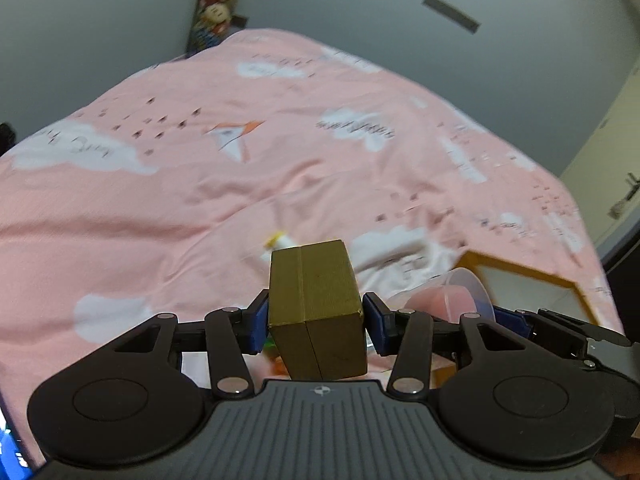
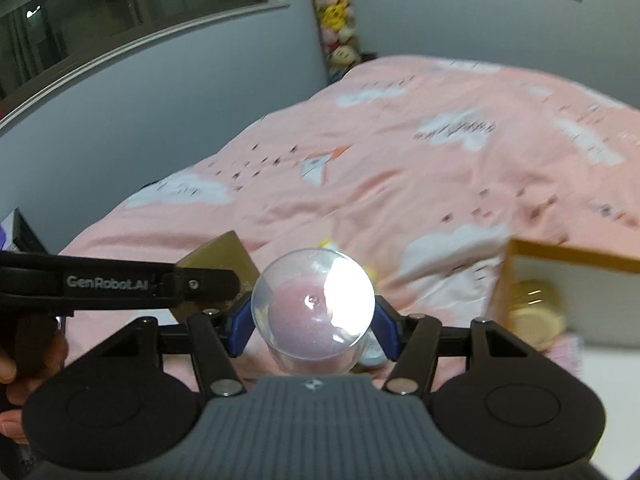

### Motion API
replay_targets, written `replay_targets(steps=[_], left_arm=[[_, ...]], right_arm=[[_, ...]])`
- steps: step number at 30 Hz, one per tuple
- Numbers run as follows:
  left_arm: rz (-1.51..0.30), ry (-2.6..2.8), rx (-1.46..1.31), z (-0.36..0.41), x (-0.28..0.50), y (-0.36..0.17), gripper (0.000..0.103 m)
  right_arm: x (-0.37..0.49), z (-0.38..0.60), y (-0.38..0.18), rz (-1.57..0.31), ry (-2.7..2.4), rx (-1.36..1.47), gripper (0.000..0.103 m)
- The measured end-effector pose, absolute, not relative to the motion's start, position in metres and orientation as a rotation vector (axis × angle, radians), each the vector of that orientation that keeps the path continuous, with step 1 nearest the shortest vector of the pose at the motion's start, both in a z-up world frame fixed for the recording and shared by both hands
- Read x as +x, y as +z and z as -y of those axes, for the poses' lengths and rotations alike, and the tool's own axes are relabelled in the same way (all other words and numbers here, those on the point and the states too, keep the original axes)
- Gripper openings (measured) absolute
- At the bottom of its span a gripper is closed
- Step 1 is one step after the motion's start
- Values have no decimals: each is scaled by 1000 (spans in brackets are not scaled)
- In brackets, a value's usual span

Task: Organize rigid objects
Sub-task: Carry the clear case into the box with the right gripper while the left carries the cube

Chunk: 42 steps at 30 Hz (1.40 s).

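In the left wrist view my left gripper point(image 1: 318, 316) is shut on a gold-brown cardboard box point(image 1: 316, 304), its blue pads pressed on the box's two sides above the pink bed cover point(image 1: 200, 184). In the right wrist view my right gripper point(image 2: 313, 328) is shut on a clear plastic cup point(image 2: 314, 308) with a pink inside, mouth facing the camera. The left gripper's black finger point(image 2: 120, 280) and its box point(image 2: 220, 256) show at the left there. The cup point(image 1: 452, 296) also shows at the right of the left view.
An open gold-rimmed box point(image 2: 568, 256) lies on the bed at the right with a round gold thing point(image 2: 532, 312) inside. A small white bottle with a yellow cap point(image 1: 280, 242) lies just past the held box. Plush toys point(image 2: 338, 20) hang in the far corner. A person's hand point(image 2: 16, 364) holds the left gripper.
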<state>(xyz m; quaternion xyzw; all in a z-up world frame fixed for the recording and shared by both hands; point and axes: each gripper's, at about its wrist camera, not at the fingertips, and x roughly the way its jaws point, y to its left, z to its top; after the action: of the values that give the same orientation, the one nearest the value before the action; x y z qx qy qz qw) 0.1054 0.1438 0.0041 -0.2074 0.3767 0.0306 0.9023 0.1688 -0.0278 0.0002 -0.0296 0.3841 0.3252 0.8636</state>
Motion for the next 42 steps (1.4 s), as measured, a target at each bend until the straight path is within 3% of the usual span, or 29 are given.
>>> replay_targets(steps=[12, 24, 42], left_arm=[[-757, -261, -404, -48, 139, 23, 55], [-938, -503, -234, 49, 195, -13, 52], [-1160, -519, -36, 93, 236, -55, 52]], right_arm=[[172, 140, 61, -712, 463, -45, 60], [200, 241, 31, -905, 244, -3, 60], [222, 254, 0, -982, 202, -12, 60]])
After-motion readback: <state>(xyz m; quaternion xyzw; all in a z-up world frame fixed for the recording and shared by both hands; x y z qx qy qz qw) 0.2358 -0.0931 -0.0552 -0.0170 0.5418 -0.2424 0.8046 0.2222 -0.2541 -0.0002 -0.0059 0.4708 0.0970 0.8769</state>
